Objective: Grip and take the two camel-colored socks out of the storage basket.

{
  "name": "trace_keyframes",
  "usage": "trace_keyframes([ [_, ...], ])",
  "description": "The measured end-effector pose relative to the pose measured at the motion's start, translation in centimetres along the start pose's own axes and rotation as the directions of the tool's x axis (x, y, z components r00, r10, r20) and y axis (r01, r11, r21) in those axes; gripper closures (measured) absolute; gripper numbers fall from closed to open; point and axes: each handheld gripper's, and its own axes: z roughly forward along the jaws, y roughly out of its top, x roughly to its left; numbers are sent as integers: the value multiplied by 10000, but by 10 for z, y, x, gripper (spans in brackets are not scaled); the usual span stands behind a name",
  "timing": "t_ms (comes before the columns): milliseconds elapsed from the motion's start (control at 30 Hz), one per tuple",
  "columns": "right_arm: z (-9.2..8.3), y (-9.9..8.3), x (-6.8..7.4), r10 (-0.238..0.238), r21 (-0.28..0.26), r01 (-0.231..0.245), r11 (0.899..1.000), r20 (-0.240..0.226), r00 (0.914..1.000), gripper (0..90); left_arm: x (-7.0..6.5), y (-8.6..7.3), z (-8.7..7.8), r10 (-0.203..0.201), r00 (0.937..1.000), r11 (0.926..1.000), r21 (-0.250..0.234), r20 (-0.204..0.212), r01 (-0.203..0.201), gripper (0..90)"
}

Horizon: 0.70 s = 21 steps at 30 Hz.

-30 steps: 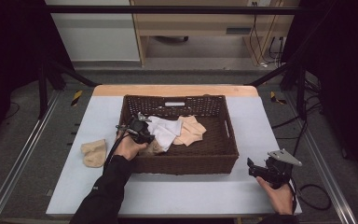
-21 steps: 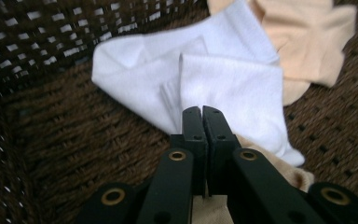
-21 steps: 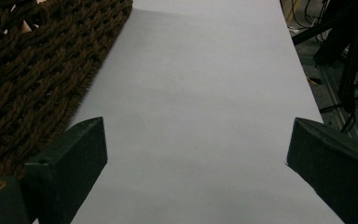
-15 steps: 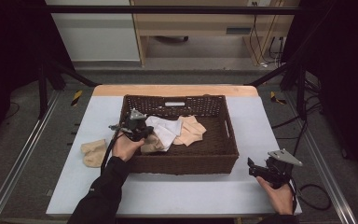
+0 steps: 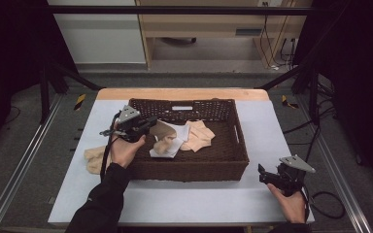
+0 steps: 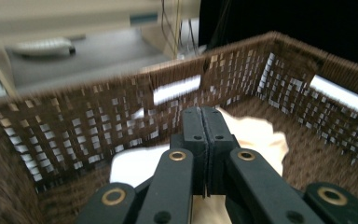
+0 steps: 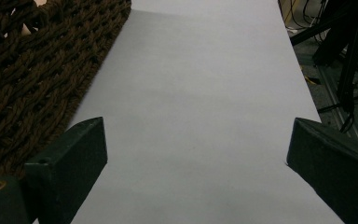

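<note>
Two grippers are on view. The left gripper [image 5: 148, 124] is over the left side of the wicker basket [image 5: 223, 160], its jaws pressed together above the cloths [image 5: 184, 138], gripping nothing visible. The right gripper [image 5: 267, 175] is wide apart, low over the desk [image 7: 205, 93], beside the basket's front right corner.
</note>
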Motion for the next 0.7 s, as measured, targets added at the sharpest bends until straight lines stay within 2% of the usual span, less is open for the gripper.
trace_keyframes([
  [67, 0, 0, 0, -41, 4, 41, 10000, 9, 10000, 53, 0, 3, -5, -161, 9998, 9995, -263, 74, 163, 891],
  [300, 0, 0, 0, -33, 7, 33, 10000, 6, 10000, 52, -4, 21, -23, -64, 9997, 9942, -1074, 217, 87, 891],
  [533, 0, 0, 0, -4, 3, 4, 10000, 3, 10000, 52, -10, 40, -47, 182, 9993, 9839, -1782, 335, -119, 892],
  [700, 0, 0, 0, -1, -3, 1, 10000, 5, 10000, 53, -8, 48, -68, 177, 9991, 9743, -2251, 383, -86, 891],
])
